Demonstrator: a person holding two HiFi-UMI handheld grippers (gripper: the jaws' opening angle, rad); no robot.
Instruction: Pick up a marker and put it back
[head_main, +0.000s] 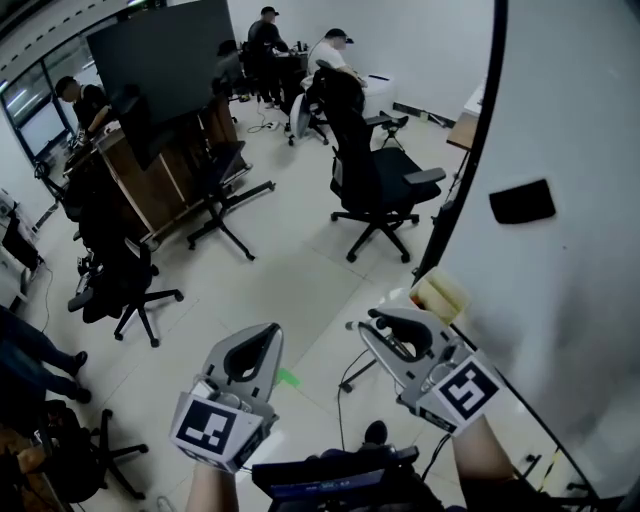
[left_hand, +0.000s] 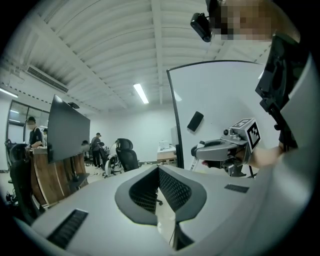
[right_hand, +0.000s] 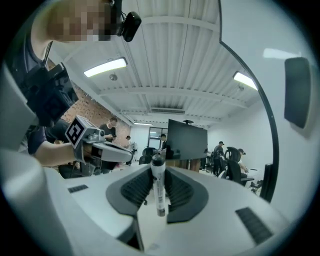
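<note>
Now in the right tongs (right_hand: 158, 172): closed on a slim white marker with a dark cap (right_hand: 159, 192). It stands upright between the pads, cap end up, with the barrel showing below them.
Left tongs (left_hand: 159, 172): pads drawn together at the tips with nothing between them, held low beside the right pair and apart from it.
Step in hand: the marker is picked up, so putting it back looks like what remains.
Doing it well: hold an even squeeze so the barrel cannot pivot. Bring it in slowly to its resting place and let go only once it is supported. Leave the left tongs clear of the path.
Pale yellowish object (head_main: 440, 295): just beyond the right tongs at the board's lower edge, and blurred. I cannot tell whether it is a holder or what it holds.
Containers: no cup, tray or box can be made out with certainty.
Large white board with a black frame (head_main: 570, 270): on the right, carrying a black rectangular eraser (head_main: 521, 201).
Far: a black office chair (head_main: 372, 170) on the pale floor, with people beyond it.
</note>
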